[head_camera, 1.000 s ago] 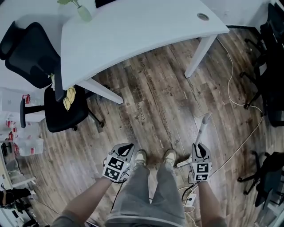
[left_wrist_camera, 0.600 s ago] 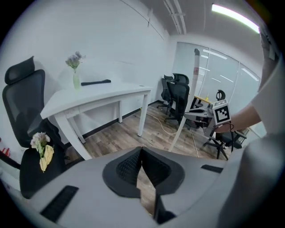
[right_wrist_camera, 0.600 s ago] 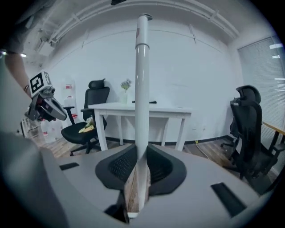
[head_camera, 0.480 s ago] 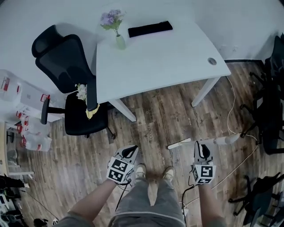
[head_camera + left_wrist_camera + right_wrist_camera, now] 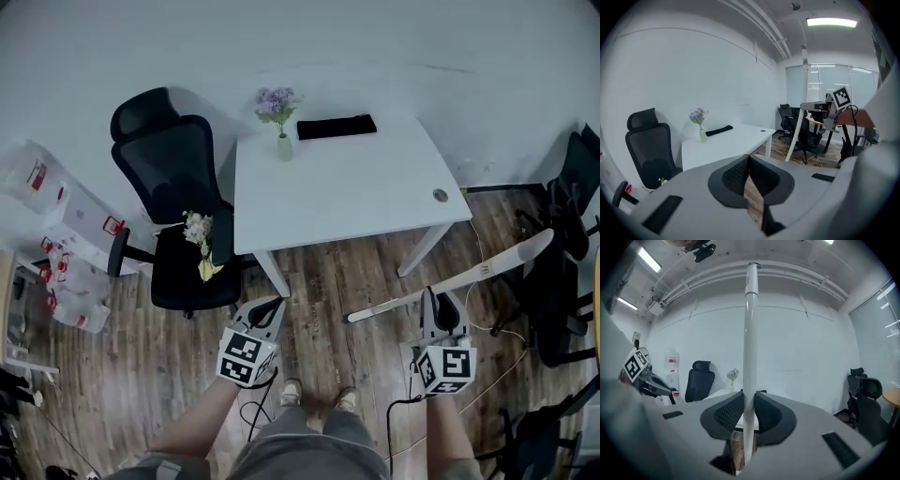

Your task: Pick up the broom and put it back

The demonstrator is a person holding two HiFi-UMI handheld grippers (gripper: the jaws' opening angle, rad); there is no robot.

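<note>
The broom (image 5: 480,271) is a long white stick held off the wooden floor. In the head view it slants from low left of my right gripper (image 5: 434,296) up to the far right. That gripper is shut on its handle. In the right gripper view the broom handle (image 5: 750,333) stands straight up between the pads (image 5: 730,414), toward the ceiling. My left gripper (image 5: 271,306) hangs at the left, shut, with nothing in it. Its pads (image 5: 738,174) meet at the tip in the left gripper view. The broom's head I cannot make out.
A white desk (image 5: 356,197) stands ahead with a flower vase (image 5: 283,122) and a flat black item (image 5: 336,127) on it. A black office chair (image 5: 173,178) is at its left, more dark chairs (image 5: 562,253) at the right. Cables (image 5: 484,246) lie on the floor; plastic boxes (image 5: 56,220) stand far left.
Both grippers have risen. The broom has come up off the floor in the right gripper and swung out to the right. The head view has tipped up toward the desk and wall.
</note>
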